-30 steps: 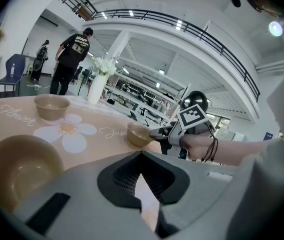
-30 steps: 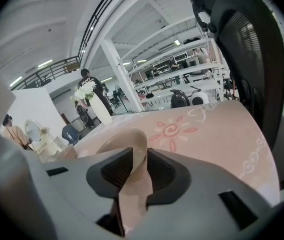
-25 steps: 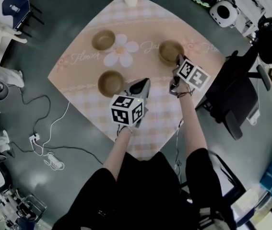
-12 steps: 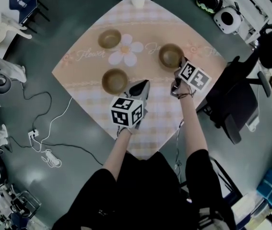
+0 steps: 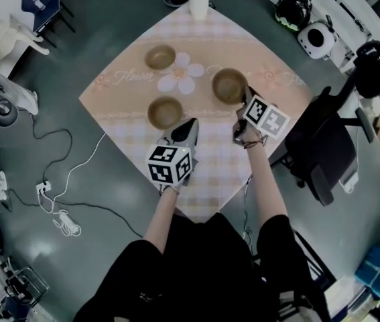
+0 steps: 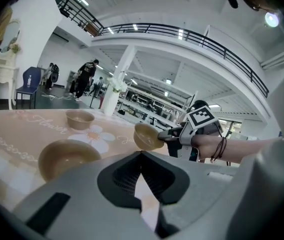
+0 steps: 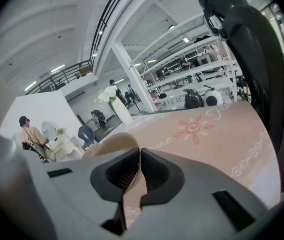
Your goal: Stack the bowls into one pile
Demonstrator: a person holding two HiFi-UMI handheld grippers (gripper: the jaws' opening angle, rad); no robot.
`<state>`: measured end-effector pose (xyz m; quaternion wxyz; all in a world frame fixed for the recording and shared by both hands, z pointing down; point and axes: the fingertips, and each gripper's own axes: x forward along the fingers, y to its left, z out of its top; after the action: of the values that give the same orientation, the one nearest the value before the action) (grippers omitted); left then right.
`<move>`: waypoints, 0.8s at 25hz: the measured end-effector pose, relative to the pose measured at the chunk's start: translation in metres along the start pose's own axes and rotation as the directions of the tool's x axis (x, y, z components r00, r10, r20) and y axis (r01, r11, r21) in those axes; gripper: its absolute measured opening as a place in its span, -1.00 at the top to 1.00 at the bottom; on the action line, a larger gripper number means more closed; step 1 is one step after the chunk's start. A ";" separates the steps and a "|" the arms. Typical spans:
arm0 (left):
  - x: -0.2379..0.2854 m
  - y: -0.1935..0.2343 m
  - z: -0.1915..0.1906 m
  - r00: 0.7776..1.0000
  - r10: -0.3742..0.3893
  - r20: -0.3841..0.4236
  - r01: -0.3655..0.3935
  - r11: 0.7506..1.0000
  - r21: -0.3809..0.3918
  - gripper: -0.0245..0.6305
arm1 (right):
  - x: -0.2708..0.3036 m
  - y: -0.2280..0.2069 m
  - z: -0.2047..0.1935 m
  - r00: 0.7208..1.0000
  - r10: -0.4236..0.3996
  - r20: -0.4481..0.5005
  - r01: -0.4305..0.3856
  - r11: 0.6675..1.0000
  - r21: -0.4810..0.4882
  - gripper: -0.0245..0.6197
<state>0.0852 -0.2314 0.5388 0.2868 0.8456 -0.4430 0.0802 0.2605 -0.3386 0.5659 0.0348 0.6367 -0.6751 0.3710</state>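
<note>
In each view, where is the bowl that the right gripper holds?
Head view: bowl, right of centre, before the right gripper.
Left gripper view: bowl, at centre, held tilted.
Right gripper view: bowl rim, low centre, between the jaws.
Shared landmark: white vase, in all views.

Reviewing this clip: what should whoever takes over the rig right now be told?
Right gripper: fingers have just closed on the rim of the right bowl, which looks lifted and tilted.
Left gripper: shut, empty, beside the near bowl, not touching it.
Far bowl sits alone on the table.
Done: nothing stacked yet.
To do: set the right bowl into one of the others, then add the third.
</note>
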 end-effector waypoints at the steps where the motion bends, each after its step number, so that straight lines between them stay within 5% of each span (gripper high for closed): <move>1: -0.006 0.002 0.000 1.000 0.010 0.006 -0.010 1.000 0.001 0.93 | -0.002 0.006 -0.001 1.000 0.015 0.003 -0.015 1.000 -0.002 0.90; 20: -0.104 0.049 -0.006 0.965 0.228 0.127 -0.225 0.974 -0.036 0.93 | -0.025 0.113 -0.046 0.949 0.315 -0.022 -0.315 0.949 0.006 0.90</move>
<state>-0.0153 -0.1771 0.5233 0.2551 0.7898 -0.5553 0.0526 0.1451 -0.3025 0.5345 -0.0180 0.5164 -0.7674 0.3796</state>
